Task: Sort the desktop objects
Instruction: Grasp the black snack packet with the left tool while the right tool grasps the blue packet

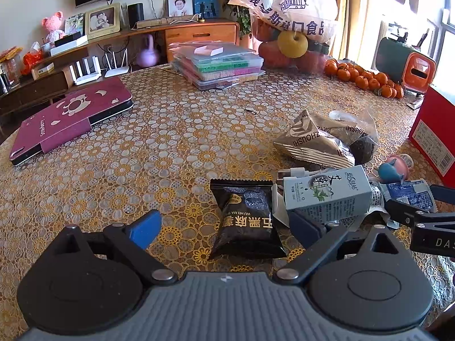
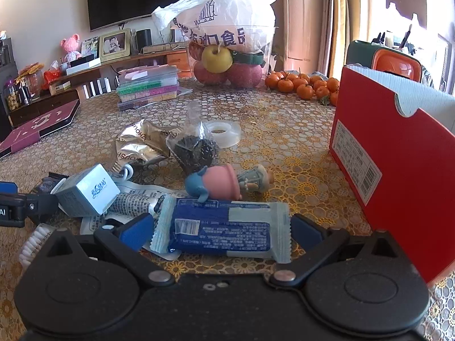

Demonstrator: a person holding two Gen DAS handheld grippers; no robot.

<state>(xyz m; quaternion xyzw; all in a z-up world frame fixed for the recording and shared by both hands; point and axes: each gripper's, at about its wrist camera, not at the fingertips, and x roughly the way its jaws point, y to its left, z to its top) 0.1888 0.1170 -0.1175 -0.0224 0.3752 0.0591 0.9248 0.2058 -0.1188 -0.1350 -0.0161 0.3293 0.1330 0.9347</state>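
Observation:
A black snack packet [image 1: 244,221] lies flat on the lace tablecloth between the wide-apart fingers of my left gripper [image 1: 224,218], which is open. Just right of it a pale blue carton [image 1: 327,193] rests on a heap of small items. A blue-and-white wrapped packet [image 2: 227,230] lies crosswise between the fingers of my right gripper [image 2: 221,221], also open, with each end close to a pad. From the left wrist view that gripper [image 1: 419,199] straddles the same packet [image 1: 409,193].
Behind the heap lie gold foil bags [image 2: 139,145], a clear bag of dark bits [image 2: 196,150], a tape roll [image 2: 224,133] and a pink-and-blue toy figure [image 2: 224,182]. A red box [image 2: 398,170] stands at right. A maroon tablet case [image 1: 71,116], stacked plastic cases [image 1: 219,65], a fruit bowl [image 2: 227,65] and oranges [image 2: 307,85] sit farther back.

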